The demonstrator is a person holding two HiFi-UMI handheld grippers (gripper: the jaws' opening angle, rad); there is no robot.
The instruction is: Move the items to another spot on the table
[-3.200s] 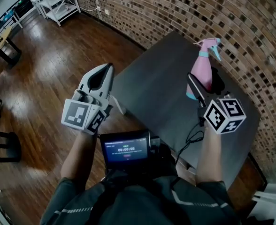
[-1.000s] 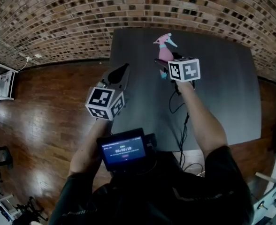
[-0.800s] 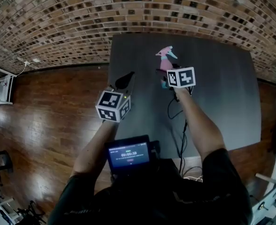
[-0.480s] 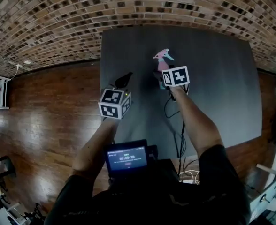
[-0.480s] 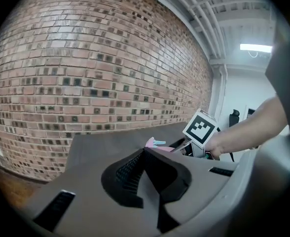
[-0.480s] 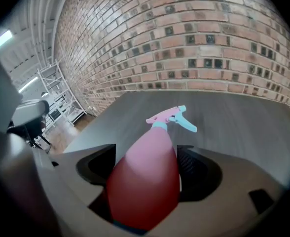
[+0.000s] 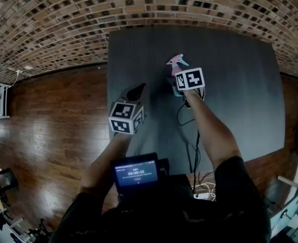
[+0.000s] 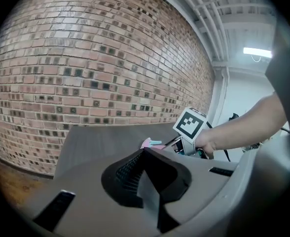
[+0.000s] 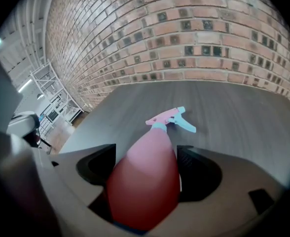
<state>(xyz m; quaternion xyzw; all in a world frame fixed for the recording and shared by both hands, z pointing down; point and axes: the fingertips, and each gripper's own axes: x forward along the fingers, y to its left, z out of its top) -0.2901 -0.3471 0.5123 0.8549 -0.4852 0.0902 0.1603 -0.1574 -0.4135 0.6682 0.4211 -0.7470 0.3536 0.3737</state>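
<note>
The right gripper (image 9: 147, 164) is clamped on the pink spray bottle (image 9: 146, 174); the jaws press both sides of its body and the nozzle points ahead of them. The left gripper (image 8: 146, 156) is empty, with jaws together, over the table (image 7: 240, 85). I cannot see if the bottle's base touches the table. By my judgement, putting it down and letting go are left to do.

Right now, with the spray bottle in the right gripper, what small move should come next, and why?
Probably ease the right gripper down until the spray bottle stands on the table, jaws closed. The bottle fills the gap between its jaws, over bare tabletop; whether its base touches is hidden.
</note>
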